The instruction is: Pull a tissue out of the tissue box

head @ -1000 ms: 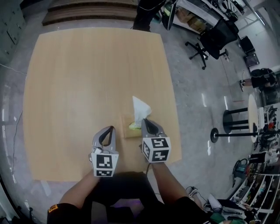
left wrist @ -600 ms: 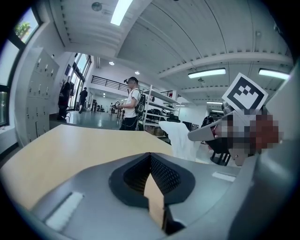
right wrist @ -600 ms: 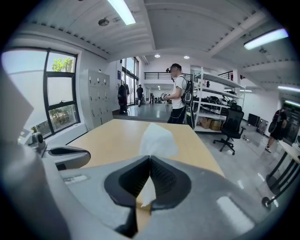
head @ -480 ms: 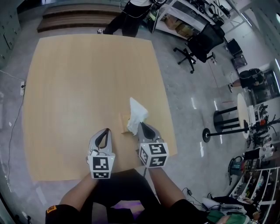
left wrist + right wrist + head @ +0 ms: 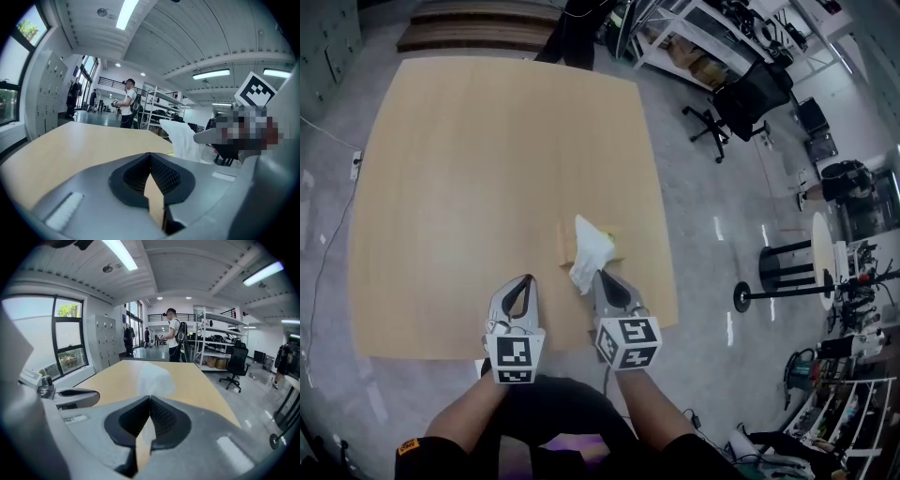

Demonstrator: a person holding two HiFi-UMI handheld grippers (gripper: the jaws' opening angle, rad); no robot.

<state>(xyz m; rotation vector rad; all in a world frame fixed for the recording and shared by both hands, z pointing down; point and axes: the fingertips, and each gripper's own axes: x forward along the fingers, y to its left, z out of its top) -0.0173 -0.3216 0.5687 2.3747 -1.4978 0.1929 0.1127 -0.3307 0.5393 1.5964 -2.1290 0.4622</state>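
Observation:
A small tan tissue box (image 5: 564, 246) sits on the wooden table (image 5: 469, 169), near its right front part. A white tissue (image 5: 589, 251) rises from it and trails back toward me. My right gripper (image 5: 601, 277) is shut on the tissue's near end; in the right gripper view the tissue (image 5: 153, 378) bulges just beyond the shut jaws (image 5: 150, 397). My left gripper (image 5: 525, 281) hovers to the left of the box, shut and holding nothing (image 5: 150, 155). From the left gripper view the tissue (image 5: 182, 140) hangs to the right. Whether the tissue is free of the box I cannot tell.
The table's front edge (image 5: 516, 352) lies just under both grippers. A person (image 5: 173, 341) stands beyond the table's far end. An office chair (image 5: 745, 98), shelves (image 5: 703, 37) and a round stool (image 5: 787, 272) stand on the floor to the right.
Both grippers have drawn back toward the table's front edge. The right one has pulled the tissue along with it, away from the box and slightly higher.

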